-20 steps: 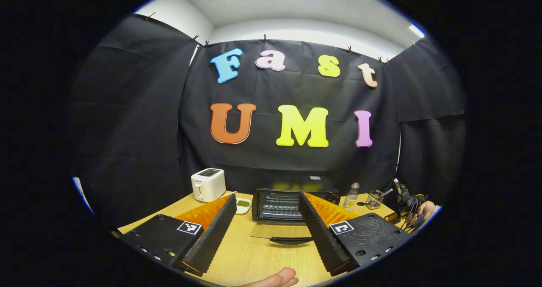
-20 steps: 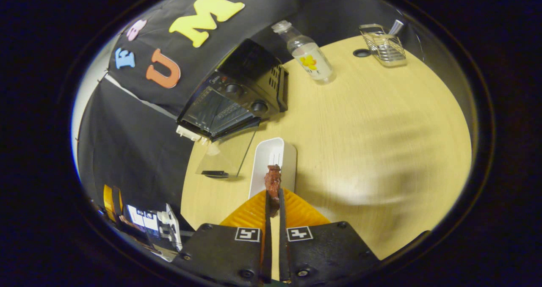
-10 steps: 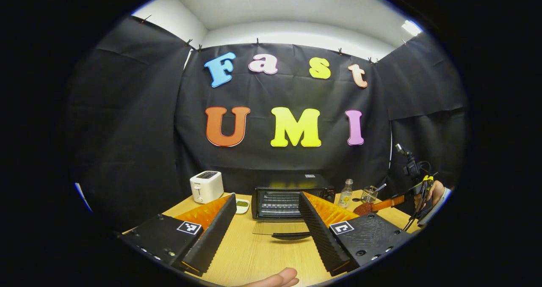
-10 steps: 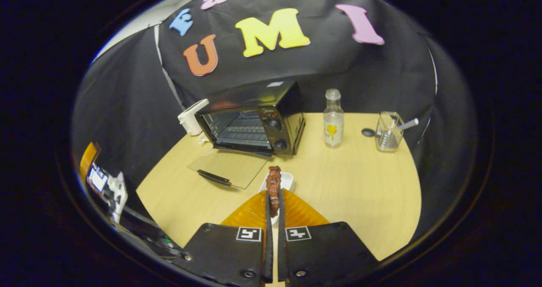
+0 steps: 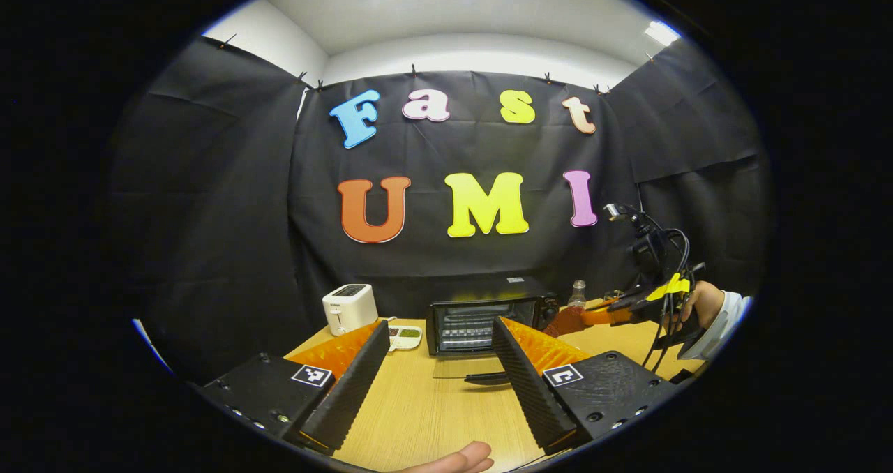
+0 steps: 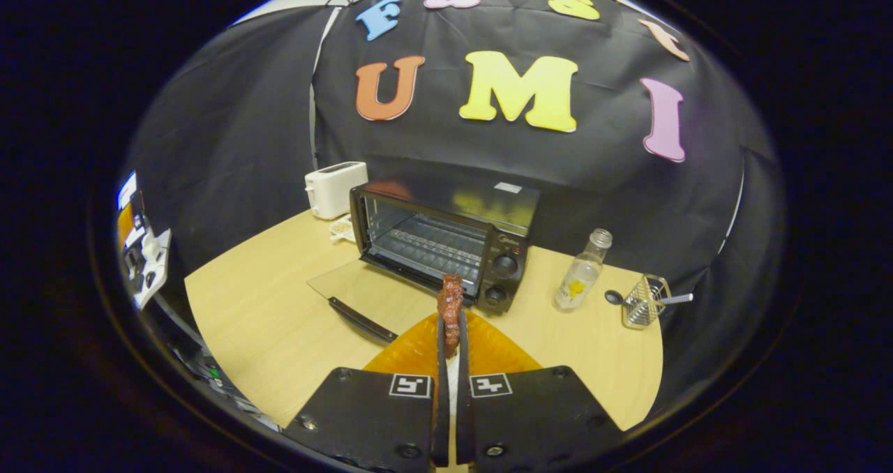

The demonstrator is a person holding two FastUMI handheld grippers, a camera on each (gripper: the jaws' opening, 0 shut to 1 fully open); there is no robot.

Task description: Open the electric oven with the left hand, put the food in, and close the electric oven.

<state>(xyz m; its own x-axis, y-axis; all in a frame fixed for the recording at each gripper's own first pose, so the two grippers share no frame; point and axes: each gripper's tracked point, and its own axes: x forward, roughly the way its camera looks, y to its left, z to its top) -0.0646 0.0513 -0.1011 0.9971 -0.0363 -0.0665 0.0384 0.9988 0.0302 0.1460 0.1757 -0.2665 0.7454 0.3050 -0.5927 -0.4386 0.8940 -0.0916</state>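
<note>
Now right claw (image 6: 451, 333), clenched on food (image 6: 451, 305), lifted off counter (image 6: 265, 319), nearing open oven (image 6: 432, 243); left claw (image 5: 436, 382) released, idle; insertion next.

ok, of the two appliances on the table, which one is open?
The black electric oven: its glass door lies folded flat on the table, rack exposed. The white toaster beside it has no door, just closed sides.

1. The black electric oven (image 6: 446, 239) stands on the table (image 6: 265, 319), its glass door (image 6: 363, 298) folded down flat, wire rack showing inside.
2. The brown, lumpy food (image 6: 451, 305) is pinched upright in the right hand-held gripper (image 6: 451, 344), in front of the oven.
</note>
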